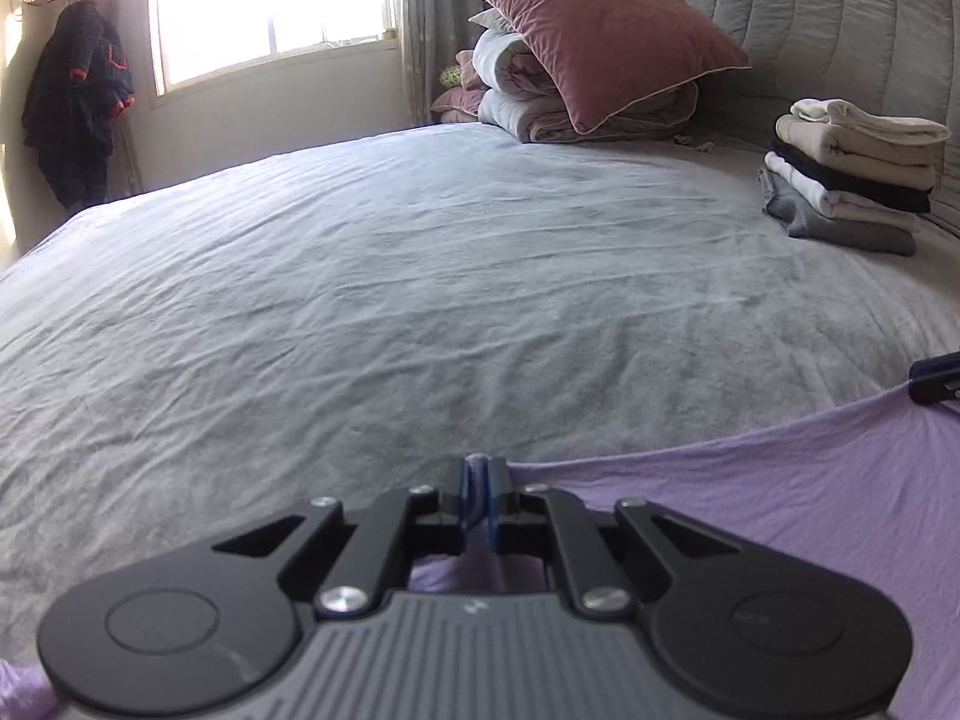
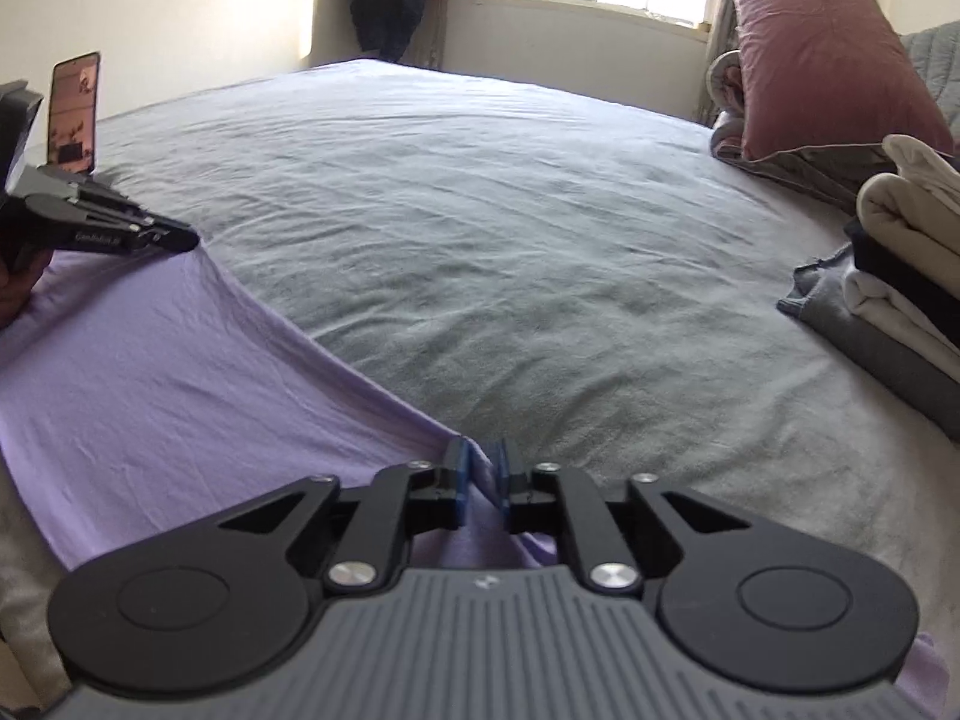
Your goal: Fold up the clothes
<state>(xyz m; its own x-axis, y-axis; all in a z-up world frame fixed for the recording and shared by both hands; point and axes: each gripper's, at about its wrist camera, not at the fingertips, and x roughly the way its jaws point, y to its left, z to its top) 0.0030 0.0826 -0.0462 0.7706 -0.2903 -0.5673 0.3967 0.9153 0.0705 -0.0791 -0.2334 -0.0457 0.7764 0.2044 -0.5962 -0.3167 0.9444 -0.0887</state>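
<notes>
The left gripper [image 1: 478,483] has its blue pads pressed together on the edge of a lilac garment [image 1: 750,516], and the right gripper [image 2: 482,471] pinches another point of the same edge between its pads, a fold of cloth bunched in the narrow gap. Between the two grips the garment's edge runs taut, slightly sagging, and the cloth spreads back toward the person over the near side of the bed. Beyond it lies the wrinkled grey sheet [image 1: 390,276], bare across the middle. Farther off, on the right side, a stack of folded clothes [image 1: 852,180] in cream, black, white and grey sits on the sheet near the grey padded headboard [image 1: 810,18]. Beside that, a dusty-pink pillow [image 1: 600,30] leans on rolled bedding, and a bright window [image 1: 270,0] fills the far wall.
</notes>
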